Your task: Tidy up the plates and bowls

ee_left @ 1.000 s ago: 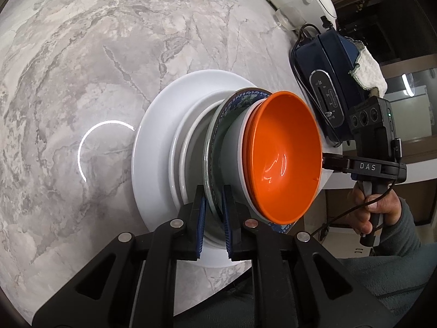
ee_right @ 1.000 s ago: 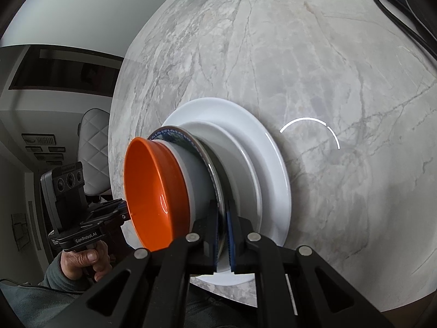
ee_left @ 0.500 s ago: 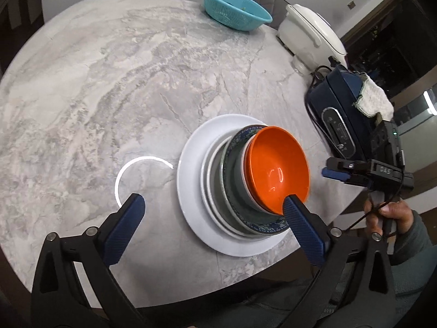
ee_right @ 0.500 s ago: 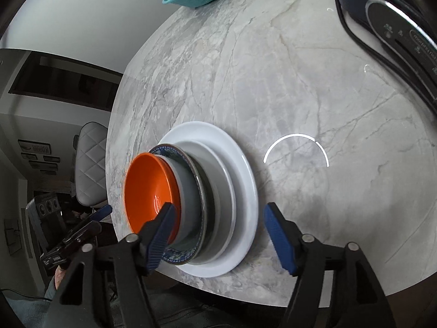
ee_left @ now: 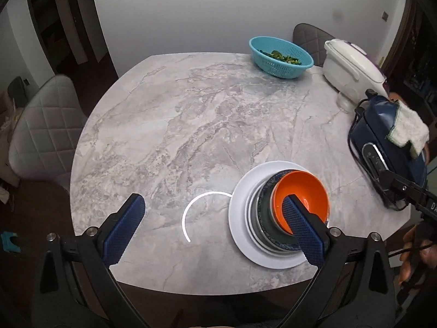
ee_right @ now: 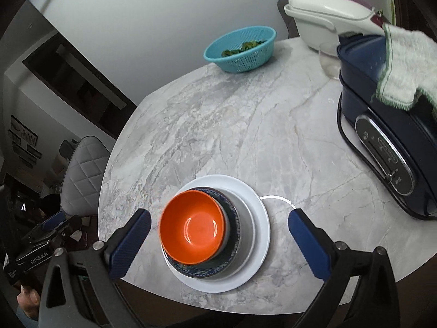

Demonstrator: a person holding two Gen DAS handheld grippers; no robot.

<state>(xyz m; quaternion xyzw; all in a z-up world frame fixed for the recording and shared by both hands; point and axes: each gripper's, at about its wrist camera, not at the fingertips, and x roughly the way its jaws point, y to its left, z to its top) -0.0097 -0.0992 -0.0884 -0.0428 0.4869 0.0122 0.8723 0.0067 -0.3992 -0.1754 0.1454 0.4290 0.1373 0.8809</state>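
- The round grey marble table [ee_left: 191,125] is smooth with wavy veins.
- Near its front edge, a shiny orange bowl [ee_right: 194,228] sits on stacked plates [ee_right: 254,218].
- The left gripper [ee_left: 211,229] stands wide open and empty.
- The right gripper [ee_right: 218,242] jaws are opening, touching nothing.

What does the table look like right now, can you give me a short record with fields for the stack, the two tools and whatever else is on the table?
stack: orange bowl on top, patterned dark dish beneath, then a grey plate, all on a large white plate
stack position: near table edge
left tool: open, nothing held
right tool: jaws opening, either side of the stack, not touching it
table: grey marble
other items: teal colander with greens, white cooker, navy appliance with cloth on it
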